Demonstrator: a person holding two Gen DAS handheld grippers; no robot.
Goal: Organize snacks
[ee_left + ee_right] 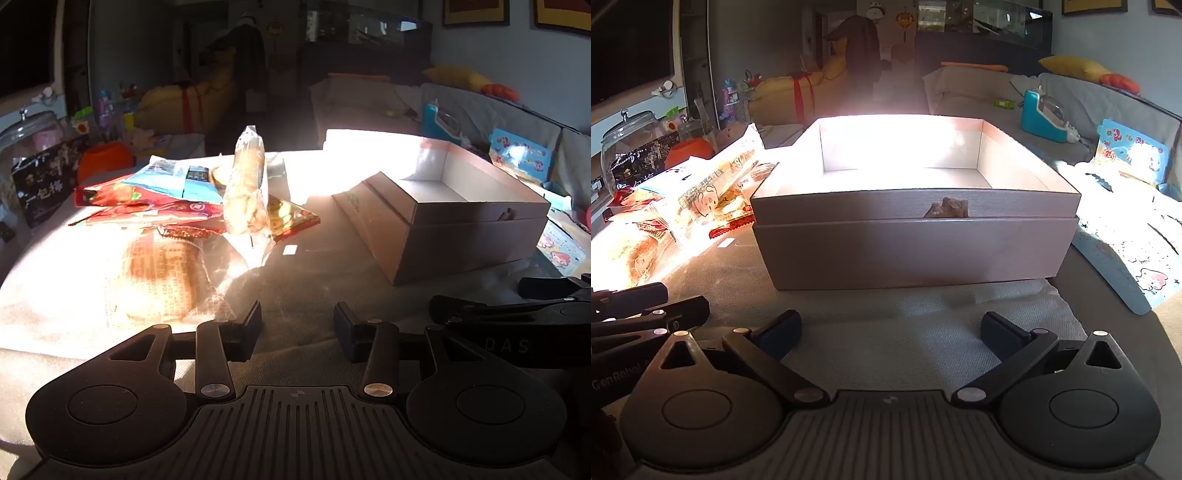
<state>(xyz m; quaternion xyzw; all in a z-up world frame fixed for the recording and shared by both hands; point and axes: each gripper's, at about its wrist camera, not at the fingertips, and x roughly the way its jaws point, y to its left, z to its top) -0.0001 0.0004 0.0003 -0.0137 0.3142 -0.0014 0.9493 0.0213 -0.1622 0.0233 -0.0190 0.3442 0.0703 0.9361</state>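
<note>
Snack packets (177, 199) lie heaped left of the open cardboard box (916, 236); left gripper (297, 325) and right gripper (890, 332) hover low, both released and empty.

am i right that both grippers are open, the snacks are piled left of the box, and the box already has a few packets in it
Not quite. The box is empty: the right wrist view looks straight into it and shows only bare floor and walls. The rest holds: the left gripper and right gripper are open, and the snack pile lies left of the box.

Harsh sunlight from behind blows out the snack pile (173, 221) and box (912, 206); the room beyond is left dim, edges fisheye-bent.
</note>
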